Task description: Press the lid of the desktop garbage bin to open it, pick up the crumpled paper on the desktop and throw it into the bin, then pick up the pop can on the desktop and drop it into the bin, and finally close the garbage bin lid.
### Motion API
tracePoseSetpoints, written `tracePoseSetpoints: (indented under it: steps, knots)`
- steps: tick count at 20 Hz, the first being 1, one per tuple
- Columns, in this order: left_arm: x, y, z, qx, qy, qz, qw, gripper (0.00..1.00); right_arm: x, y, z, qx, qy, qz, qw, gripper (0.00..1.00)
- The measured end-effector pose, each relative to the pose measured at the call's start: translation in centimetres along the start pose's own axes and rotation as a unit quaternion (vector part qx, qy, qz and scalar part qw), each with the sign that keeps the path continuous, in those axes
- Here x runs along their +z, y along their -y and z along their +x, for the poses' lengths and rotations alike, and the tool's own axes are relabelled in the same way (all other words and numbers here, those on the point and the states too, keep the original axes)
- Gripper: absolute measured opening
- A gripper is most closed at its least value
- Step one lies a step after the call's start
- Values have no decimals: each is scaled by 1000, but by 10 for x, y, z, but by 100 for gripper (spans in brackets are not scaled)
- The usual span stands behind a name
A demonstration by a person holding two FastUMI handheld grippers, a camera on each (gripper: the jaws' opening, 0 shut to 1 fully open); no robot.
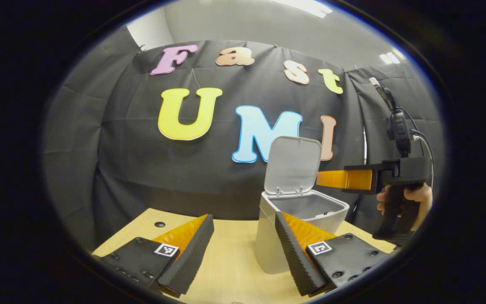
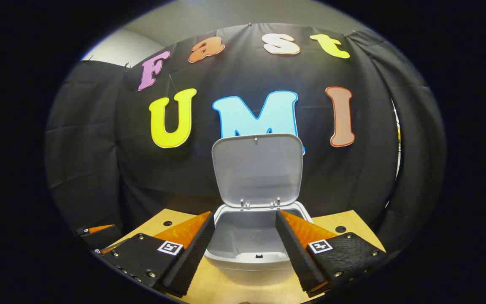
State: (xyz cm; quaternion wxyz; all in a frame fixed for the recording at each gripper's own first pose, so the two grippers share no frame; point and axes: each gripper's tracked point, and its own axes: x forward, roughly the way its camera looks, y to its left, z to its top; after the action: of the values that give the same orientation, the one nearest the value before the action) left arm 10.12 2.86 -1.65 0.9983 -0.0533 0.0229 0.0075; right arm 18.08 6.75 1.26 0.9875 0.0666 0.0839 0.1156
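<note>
The pale wooden desktop (image 2: 344, 223) runs under everything I see, with the black cloth wall behind it. On it stands the grey plastic garbage bin with rounded corners (image 2: 251, 264), upright, its long axis vertical and its mouth facing up. Its flat grey hinged lid (image 2: 256, 169) is swung up and back, standing nearly upright on two small hinges at the rear rim, its inner face turned toward me in the right gripper view. Looking down into the bin from there, I see bare grey walls; the bottom is hidden from me, so I cannot tell what lies in it.

In the left gripper view the bin (image 1: 268, 240) sits just right of centre, and the lid (image 1: 292, 165) tilts slightly away.

My left gripper (image 1: 243, 249) hangs above the desktop with its fingers spread wide and nothing between them; the bin shows just behind the right finger (image 1: 295, 257).

My right gripper (image 2: 245, 247) is held just in front of the bin's open mouth, fingers equally wide apart and gripping nothing. From the left gripper view I see that gripper (image 1: 331, 179) reaching sideways behind the lid, a hand (image 1: 411, 197) on its grip; there I cannot tell the state of its fingers.
</note>
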Motion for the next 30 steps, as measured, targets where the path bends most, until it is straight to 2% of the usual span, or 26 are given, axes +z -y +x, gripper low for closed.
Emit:
tracePoseSetpoints:
  steps: [11,23,24,25,30]
  knots:
    - [16,-43,6,-30,-7,22,999,95,69,14,21,-84,44,-29,995,93]
    - [26,-44,28,-40,3,12,999,95,124,5,69,-88,78,-74,990,93]
    - [26,-44,31,-39,2,11,999,95,126,3,76,-85,78,-74,990,89]
    - [25,-45,33,-38,2,9,999,95,128,0,80,-83,79,-74,991,93]
    - [26,-55,40,-26,-1,8,1000,95,141,2,104,-89,87,-77,989,93]
